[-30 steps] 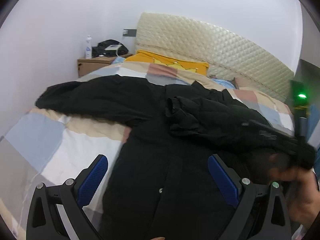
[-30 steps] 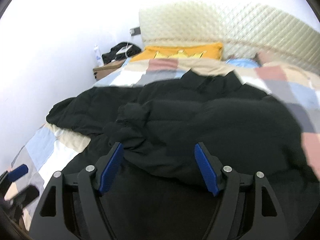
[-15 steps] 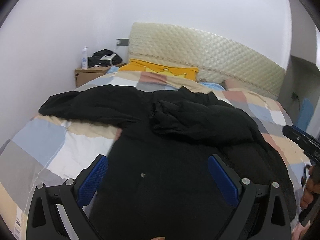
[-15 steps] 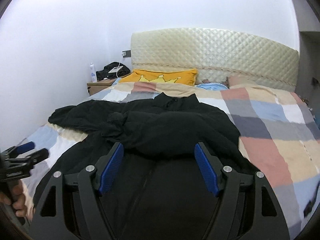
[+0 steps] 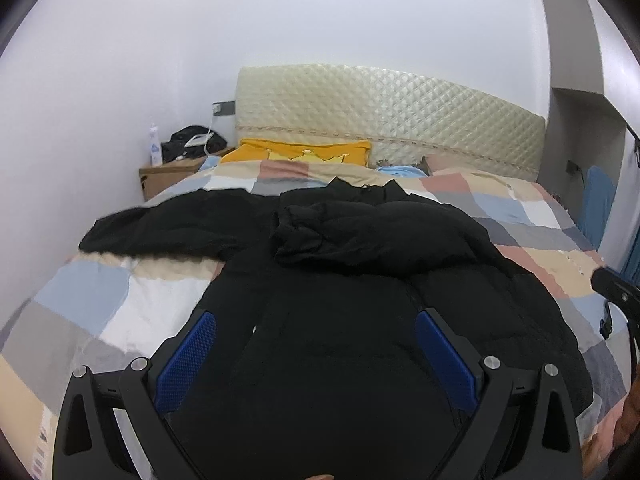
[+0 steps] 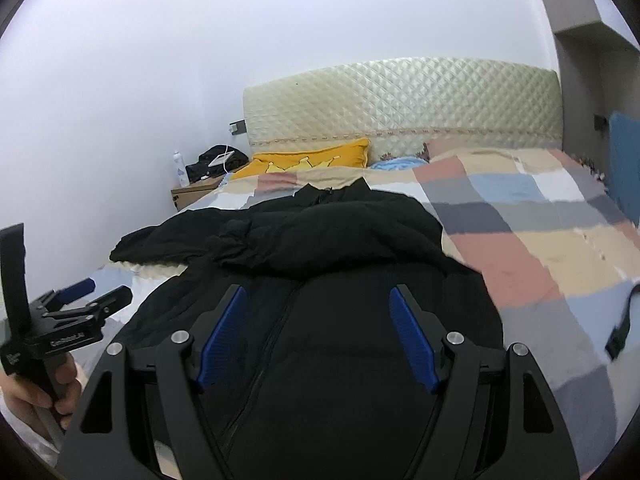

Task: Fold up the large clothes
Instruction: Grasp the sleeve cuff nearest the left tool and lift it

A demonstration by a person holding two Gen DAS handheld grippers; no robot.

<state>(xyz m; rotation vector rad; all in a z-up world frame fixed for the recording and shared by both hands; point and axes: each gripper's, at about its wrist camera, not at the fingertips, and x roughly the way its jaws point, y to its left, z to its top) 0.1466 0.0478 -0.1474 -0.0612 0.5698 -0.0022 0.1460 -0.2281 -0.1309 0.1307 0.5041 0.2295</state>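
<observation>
A large black padded jacket [image 5: 340, 320] lies front up on the checked bedspread [image 5: 100, 304]. Its right sleeve [image 5: 372, 236] is folded across the chest; its left sleeve [image 5: 172, 228] stretches out to the left. My left gripper [image 5: 316, 352] is open and empty above the jacket's lower half. My right gripper [image 6: 316, 336] is open and empty above the jacket's [image 6: 320, 280] zip line. The left gripper also shows at the left edge of the right wrist view [image 6: 92, 298].
A quilted cream headboard [image 5: 392, 116] and a yellow pillow [image 5: 304, 152] are at the far end. A wooden nightstand [image 5: 168, 172] with a bottle and dark items stands far left. The white wall runs along the left. Bare bedspread [image 6: 540, 240] lies right of the jacket.
Both grippers have pulled back and up from the jacket. The right sleeve, held near the right gripper a second ago, now lies folded across the chest.
</observation>
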